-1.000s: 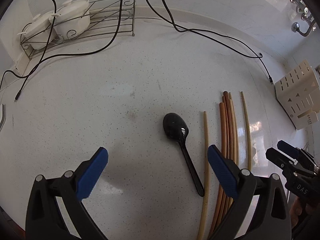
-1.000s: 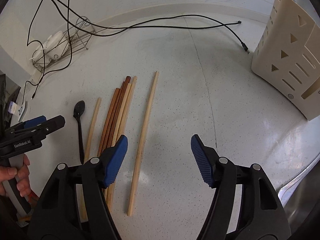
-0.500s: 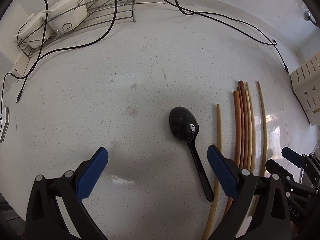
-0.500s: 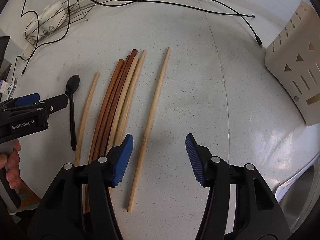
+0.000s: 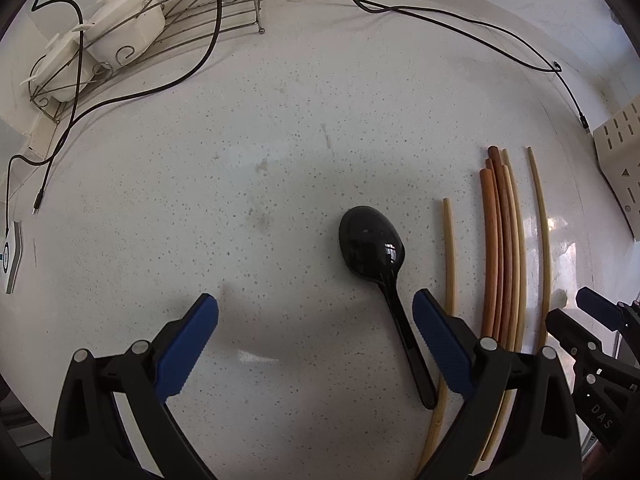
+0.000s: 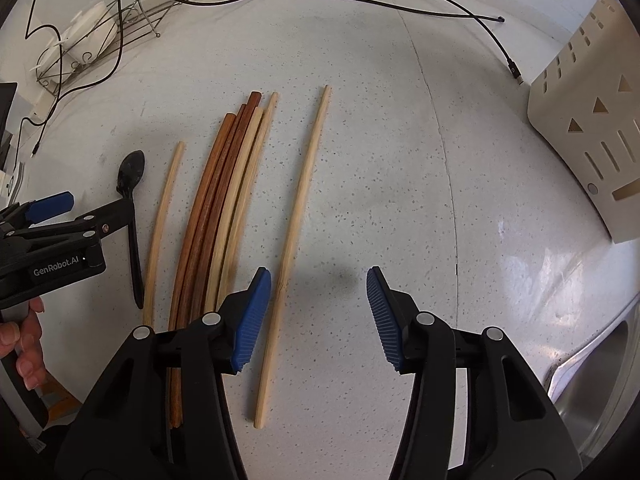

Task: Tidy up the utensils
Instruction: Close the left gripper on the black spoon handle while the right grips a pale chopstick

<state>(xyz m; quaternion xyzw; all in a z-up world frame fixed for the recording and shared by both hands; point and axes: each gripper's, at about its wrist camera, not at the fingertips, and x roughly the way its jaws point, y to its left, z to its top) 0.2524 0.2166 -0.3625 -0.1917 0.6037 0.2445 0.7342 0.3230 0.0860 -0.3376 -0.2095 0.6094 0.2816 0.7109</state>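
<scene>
A black plastic spoon (image 5: 372,244) lies bowl-up on the speckled white counter. Its handle runs between the wide-open jaws of my left gripper (image 5: 316,340), close to the right pad and untouched. Right of it lie a lone pale chopstick (image 5: 450,256), a bundle of brown and pale chopsticks (image 5: 500,240) and another lone pale chopstick (image 6: 300,200). My right gripper (image 6: 320,312) points down over that last chopstick. Its jaws are closing, with the stick just inside the left pad (image 6: 252,320) and not pressed. The left gripper (image 6: 60,220) shows at the right wrist view's left edge.
A cream slotted utensil holder (image 6: 592,120) stands at the right. A wire rack with white lidded dishes (image 5: 120,40) sits at the back left. Black cables (image 5: 440,12) trail across the back of the counter. A steel sink rim (image 6: 592,360) is at the lower right.
Both grippers have sunk closer to the counter. The right jaws have narrowed around the lone pale chopstick. The left jaws stay wide, now over the spoon's handle.
</scene>
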